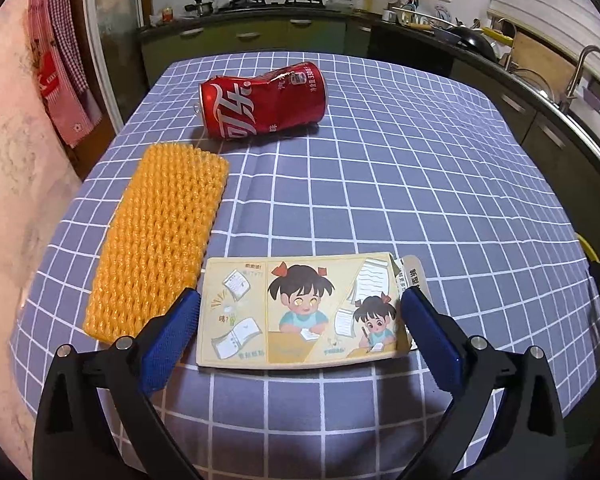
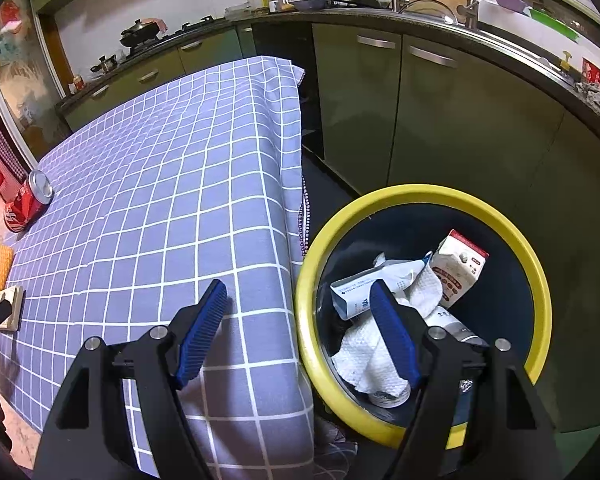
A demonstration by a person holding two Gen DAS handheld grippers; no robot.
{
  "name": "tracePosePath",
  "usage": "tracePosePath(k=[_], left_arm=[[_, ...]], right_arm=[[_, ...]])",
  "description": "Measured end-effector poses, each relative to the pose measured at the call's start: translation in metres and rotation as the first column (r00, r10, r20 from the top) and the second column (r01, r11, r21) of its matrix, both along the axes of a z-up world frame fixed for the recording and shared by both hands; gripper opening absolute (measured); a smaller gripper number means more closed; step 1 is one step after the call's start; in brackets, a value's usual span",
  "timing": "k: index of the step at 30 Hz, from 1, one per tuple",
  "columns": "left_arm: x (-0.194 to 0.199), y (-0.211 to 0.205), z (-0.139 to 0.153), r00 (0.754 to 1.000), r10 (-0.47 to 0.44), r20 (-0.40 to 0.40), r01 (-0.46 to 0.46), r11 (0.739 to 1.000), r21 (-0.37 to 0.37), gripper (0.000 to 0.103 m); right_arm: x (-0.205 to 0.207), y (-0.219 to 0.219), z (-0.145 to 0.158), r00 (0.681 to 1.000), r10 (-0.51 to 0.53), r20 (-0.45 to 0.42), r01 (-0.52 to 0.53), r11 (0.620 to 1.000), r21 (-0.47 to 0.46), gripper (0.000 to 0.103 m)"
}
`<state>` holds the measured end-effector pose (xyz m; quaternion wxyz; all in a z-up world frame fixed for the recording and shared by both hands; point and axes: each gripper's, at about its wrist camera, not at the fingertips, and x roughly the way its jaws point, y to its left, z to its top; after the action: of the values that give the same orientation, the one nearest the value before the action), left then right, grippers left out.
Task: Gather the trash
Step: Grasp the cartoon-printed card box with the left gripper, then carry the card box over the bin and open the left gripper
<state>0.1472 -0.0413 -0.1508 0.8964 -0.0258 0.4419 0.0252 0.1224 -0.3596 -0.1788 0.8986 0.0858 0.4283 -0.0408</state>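
A flat carton printed with cartoon children (image 1: pixel 300 312) lies near the front edge of the table. My left gripper (image 1: pixel 300 296) is open wide around it, one blue pad at each short end, neither pressing. An orange foam net (image 1: pixel 160 236) lies to the left of the carton, and a dented red cola can (image 1: pixel 264 100) lies on its side beyond it. My right gripper (image 2: pixel 300 288) hangs open and empty over the gap between the table's corner and a yellow-rimmed bin (image 2: pixel 420 196). The can (image 2: pixel 28 202) and the carton (image 2: pixel 14 306) also show at the far left of the right wrist view.
The table wears a blue checked cloth (image 1: pixel 380 184). The bin on the floor holds a crumpled paper towel (image 2: pixel 380 344) and two cartons (image 2: pixel 460 268). Green cabinets (image 2: pixel 440 120) with a sink and dishes run behind and to the right. Aprons (image 1: pixel 60 68) hang at left.
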Motion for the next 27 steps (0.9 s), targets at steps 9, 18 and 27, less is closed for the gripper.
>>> tracePosePath(k=[9,18,27], left_arm=[[-0.003,-0.001,0.000,1.000,0.012,-0.008,-0.013,0.999,-0.049,0.098],[-0.001,-0.006,-0.002,0.996,-0.084,0.003,0.084,0.996,-0.043,0.097],[-0.020,-0.020,0.013,0.965,-0.257,0.055,0.261,0.962,-0.083,0.097]], right_arm=[[-0.002,0.001,0.001,1.000,0.016,0.002,-0.016,1.000,0.006,0.070],[-0.003,0.000,0.000,1.000,0.017,0.004,-0.017,1.000,0.011,0.070],[-0.006,0.000,0.005,1.000,0.017,0.017,-0.017,1.000,0.012,0.070]])
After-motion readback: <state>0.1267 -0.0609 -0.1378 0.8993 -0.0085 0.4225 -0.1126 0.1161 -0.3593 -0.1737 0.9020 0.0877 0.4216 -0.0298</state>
